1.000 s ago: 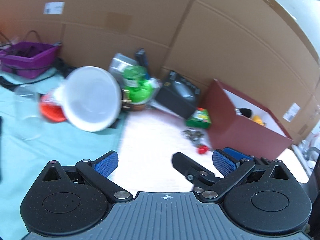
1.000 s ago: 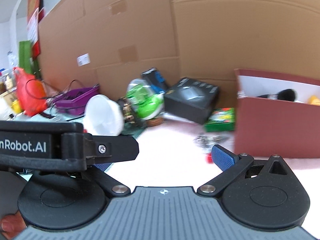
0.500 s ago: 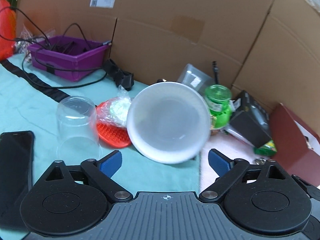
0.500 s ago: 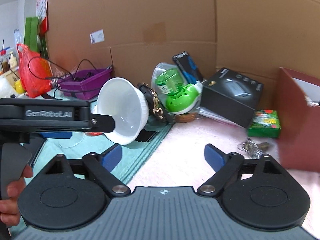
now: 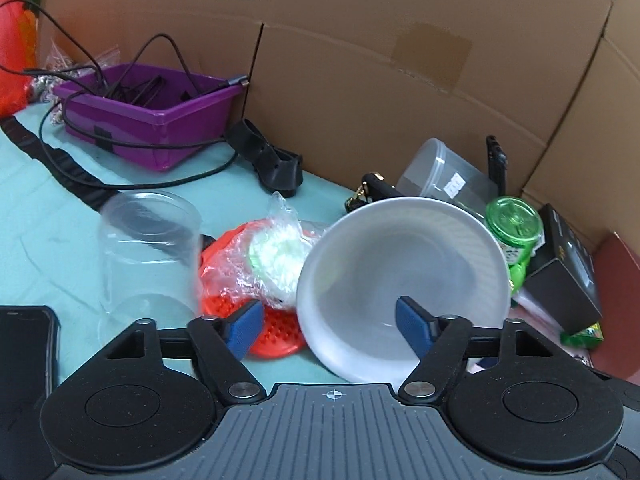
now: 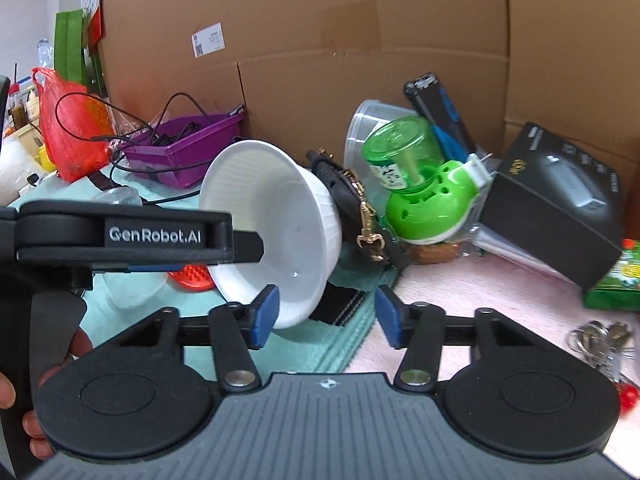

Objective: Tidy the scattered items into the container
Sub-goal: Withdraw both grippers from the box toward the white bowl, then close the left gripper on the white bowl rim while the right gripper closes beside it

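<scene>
White bowl (image 5: 404, 288) tipped on its side on the teal cloth (image 5: 48, 216), mouth toward the left wrist camera, base against a black strap with gold clasps (image 6: 362, 208). Left hand-held gripper (image 5: 328, 322) open, its right blue pad in front of the bowl's mouth and its left blue pad beside the rim, over an orange bumpy mat (image 5: 276, 326); contact with the bowl not discernible. Right hand-held gripper (image 6: 326, 314) open, holding nothing, left pad just beside the bowl's lower rim (image 6: 276, 236), right pad over the cloth edge. Just left of the bowl: a crinkled plastic bag (image 5: 266, 256) on the mat, then a clear inverted cup (image 5: 150, 256). Right of the bowl: green plug-in device (image 6: 424, 196), clear tub (image 5: 444, 176), black box (image 6: 556, 200), green packet (image 6: 612, 280), keys (image 6: 600, 344) on the pink part of the desk (image 6: 460, 308). Edge of the dark red container (image 5: 618, 312) at far right of the left view. Purple bin (image 5: 148, 118) with cables near the cardboard wall (image 5: 360, 52). Black phone (image 5: 24, 360) at lower left.
</scene>
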The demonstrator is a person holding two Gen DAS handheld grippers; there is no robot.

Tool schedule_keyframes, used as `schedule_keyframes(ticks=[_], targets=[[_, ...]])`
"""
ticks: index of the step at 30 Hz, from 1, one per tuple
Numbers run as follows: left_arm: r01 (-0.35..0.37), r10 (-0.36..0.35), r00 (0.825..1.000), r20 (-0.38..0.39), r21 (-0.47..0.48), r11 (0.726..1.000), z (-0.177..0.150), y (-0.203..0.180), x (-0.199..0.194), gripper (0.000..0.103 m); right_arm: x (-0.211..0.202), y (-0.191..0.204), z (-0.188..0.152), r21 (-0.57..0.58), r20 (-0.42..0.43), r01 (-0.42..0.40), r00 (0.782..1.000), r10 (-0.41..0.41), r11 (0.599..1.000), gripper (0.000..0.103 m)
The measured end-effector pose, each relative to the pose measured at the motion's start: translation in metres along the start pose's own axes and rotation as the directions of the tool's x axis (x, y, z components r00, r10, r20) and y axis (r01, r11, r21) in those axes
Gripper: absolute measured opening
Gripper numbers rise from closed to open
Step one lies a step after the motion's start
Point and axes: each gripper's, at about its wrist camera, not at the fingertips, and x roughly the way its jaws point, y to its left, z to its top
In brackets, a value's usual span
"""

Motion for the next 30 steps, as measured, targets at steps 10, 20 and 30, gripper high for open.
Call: schedule_keyframes(ticks=[10,20,30], targets=[[0.001,-0.001,1.0,-0.013,0.013,1.0,0.001,0.005,0.007,0.038,0.014,-0.005,0.003,0.022,-0.026,-0.033,0.999,0.033,0.999,0.015],[0.003,-0.002,1.0,-0.026,0.015,1.0,-0.014,-0.017,-0.021,0.027,-0.015,-0.011,-0.009,0.065,-0.015,-0.027,1.0,0.028,0.998,0.013],[0.115,-0.117,0.993,0.009,0.103,0.988,-0.023,-0.09,-0.062,0.027,-0.086,-0.04,-0.022,0.112,0.077,0.049,0.995,-0.058,0.992,0.013]])
